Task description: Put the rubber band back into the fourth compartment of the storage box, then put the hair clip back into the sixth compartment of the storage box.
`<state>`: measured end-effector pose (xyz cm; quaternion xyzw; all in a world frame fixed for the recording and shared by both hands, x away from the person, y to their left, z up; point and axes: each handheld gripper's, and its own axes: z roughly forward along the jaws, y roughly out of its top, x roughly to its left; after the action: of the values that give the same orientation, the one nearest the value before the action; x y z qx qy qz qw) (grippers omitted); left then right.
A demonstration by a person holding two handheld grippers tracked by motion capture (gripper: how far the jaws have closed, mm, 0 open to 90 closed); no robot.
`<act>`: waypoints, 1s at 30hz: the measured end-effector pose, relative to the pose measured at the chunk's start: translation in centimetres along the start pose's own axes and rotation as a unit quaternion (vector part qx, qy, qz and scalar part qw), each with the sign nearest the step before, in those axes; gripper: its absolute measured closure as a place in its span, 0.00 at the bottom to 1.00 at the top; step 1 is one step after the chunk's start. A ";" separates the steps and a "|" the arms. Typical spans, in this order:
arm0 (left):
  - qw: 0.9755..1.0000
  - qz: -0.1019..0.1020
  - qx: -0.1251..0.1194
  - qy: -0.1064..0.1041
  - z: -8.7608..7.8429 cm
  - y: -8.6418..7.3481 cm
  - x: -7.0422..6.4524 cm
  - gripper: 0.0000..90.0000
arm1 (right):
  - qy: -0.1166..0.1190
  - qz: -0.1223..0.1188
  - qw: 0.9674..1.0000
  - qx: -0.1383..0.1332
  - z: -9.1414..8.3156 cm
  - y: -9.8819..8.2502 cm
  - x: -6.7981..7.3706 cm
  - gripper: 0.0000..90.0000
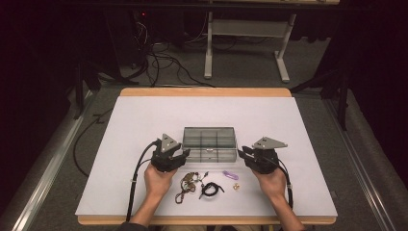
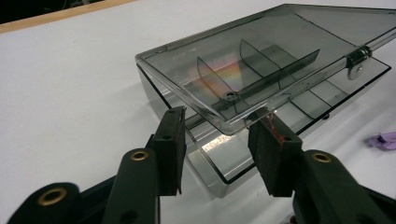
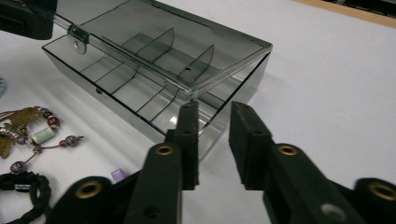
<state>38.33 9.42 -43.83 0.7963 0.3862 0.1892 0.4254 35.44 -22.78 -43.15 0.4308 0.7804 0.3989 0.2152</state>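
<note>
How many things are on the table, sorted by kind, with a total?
Clear compartment box: 1
Beaded bracelet: 1
Black cord bracelet: 1
Purple clip: 1
Small gold piece: 1
Hand-held grippers, left hand-held gripper and right hand-held gripper: 2
Total: 7

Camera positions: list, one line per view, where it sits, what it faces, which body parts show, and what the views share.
High view: above the person's side, looking forward and down at the table; forearms, hands, left tool, right tool.
Left gripper view: on the left tool, facing the clear box; own jaws.
Right gripper view: on the right tool, facing the box's opposite corner; own jaws.
Shared: the clear box, lid slightly raised.
</note>
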 end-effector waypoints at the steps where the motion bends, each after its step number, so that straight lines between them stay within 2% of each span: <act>1: 1.000 -0.002 -0.002 0.000 0.1 0.0 0.1 0.62 | -0.004 -0.006 1.000 -0.001 0.1 0.1 -0.1 0.74; 4: 1.000 -0.005 -0.001 -0.003 0.1 0.1 0.3 0.62 | -0.008 -0.015 1.000 0.001 0.2 0.2 -0.1 0.71; 5: 1.000 -0.005 -0.001 -0.003 0.1 0.1 0.3 0.61 | -0.014 -0.028 1.000 -0.004 0.3 0.3 -0.1 0.68; 6: 1.000 -0.003 0.000 -0.003 0.1 0.2 0.3 0.61 | -0.014 -0.028 1.000 -0.004 0.3 0.3 -0.1 0.68; 7: 1.000 -0.002 -0.002 -0.002 0.1 0.5 0.3 0.61 | -0.019 -0.044 0.999 -0.011 0.4 0.3 0.0 0.65; 12: 1.000 -0.001 -0.002 -0.004 0.2 0.9 0.3 0.60 | -0.026 -0.064 0.997 -0.027 0.4 0.6 0.1 0.63; 13: 1.000 0.001 -0.001 -0.005 0.2 1.1 0.3 0.59 | -0.029 -0.066 0.997 -0.022 0.4 0.9 0.1 0.63; 22: 1.000 0.004 -0.013 -0.006 0.0 2.3 0.5 0.57 | -0.020 -0.052 0.998 -0.031 0.2 1.9 -0.3 0.63; 30: 1.000 0.003 -0.008 -0.003 0.4 3.0 0.9 0.57 | -0.009 -0.047 0.998 -0.028 0.5 2.7 -0.6 0.62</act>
<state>40.50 8.88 -41.64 0.7948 0.3807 0.1912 0.4322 37.49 -22.24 -41.24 0.3913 0.7862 0.4059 0.2529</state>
